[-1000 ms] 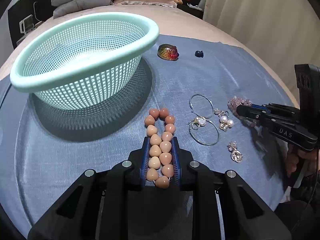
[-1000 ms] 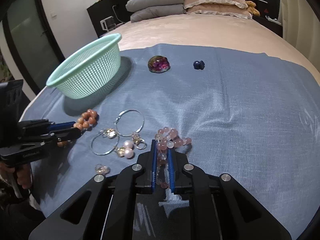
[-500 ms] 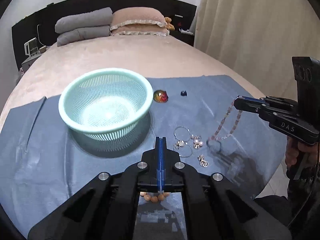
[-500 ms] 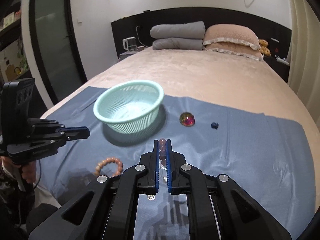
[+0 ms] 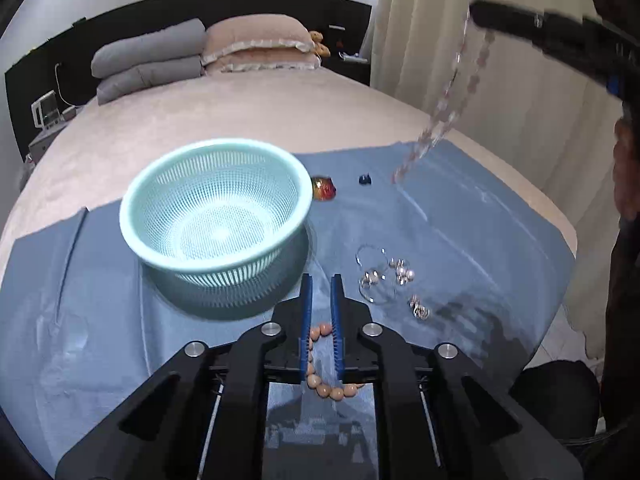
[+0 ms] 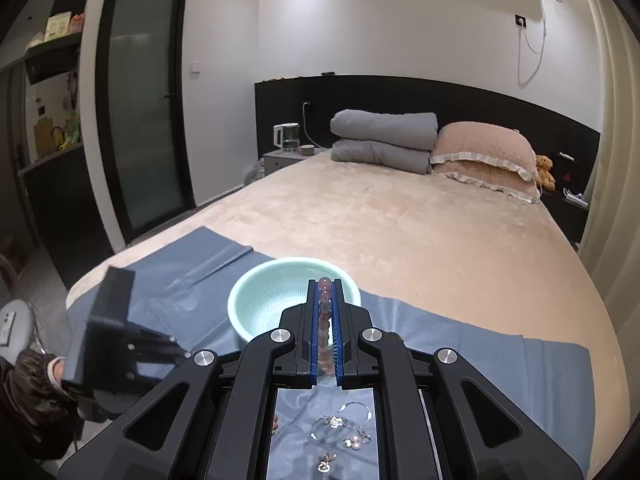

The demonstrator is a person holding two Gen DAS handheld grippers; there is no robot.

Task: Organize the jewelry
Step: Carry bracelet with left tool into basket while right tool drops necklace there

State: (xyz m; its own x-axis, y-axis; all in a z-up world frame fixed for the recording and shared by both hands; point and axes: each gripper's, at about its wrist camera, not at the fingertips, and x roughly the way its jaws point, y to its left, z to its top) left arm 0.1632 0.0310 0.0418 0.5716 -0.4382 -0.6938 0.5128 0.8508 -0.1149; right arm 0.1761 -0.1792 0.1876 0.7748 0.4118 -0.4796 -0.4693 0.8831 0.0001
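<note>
Two sets of tongs work this bed, each with a bracelet. The left gripper (image 5: 321, 280) has its blue-lined jaws parted a little, and the bracelet of round peach-coloured beads (image 5: 320, 376) shows between and under them; whether a pad grips it or it has slipped free cannot be told. The right gripper (image 6: 325, 285) is closed tight on a strand of pale pink translucent beads (image 6: 324, 308), which hangs long and blurred below its tips in the left wrist view.

The pale green perforated plastic basket (image 5: 216, 208), the likely home for the jewellery, sits just ahead and to the left of the left tongs, and directly ahead of and below the right tongs.

The risk, by judgement: the peach bracelet may drop short of the basket if the left jaws are as loose as they look. The swinging pink strand may drape over the rim when let go.

Right of the left tongs, on the blue cloth (image 5: 460, 216), lie thin silver hoop earrings (image 5: 371, 256) and small pearl drop earrings (image 5: 403, 274). Beyond the basket rest a domed amber-and-red brooch (image 5: 322, 189) and a small dark blue stud (image 5: 364, 179). Nothing blocks either path to the basket.
</note>
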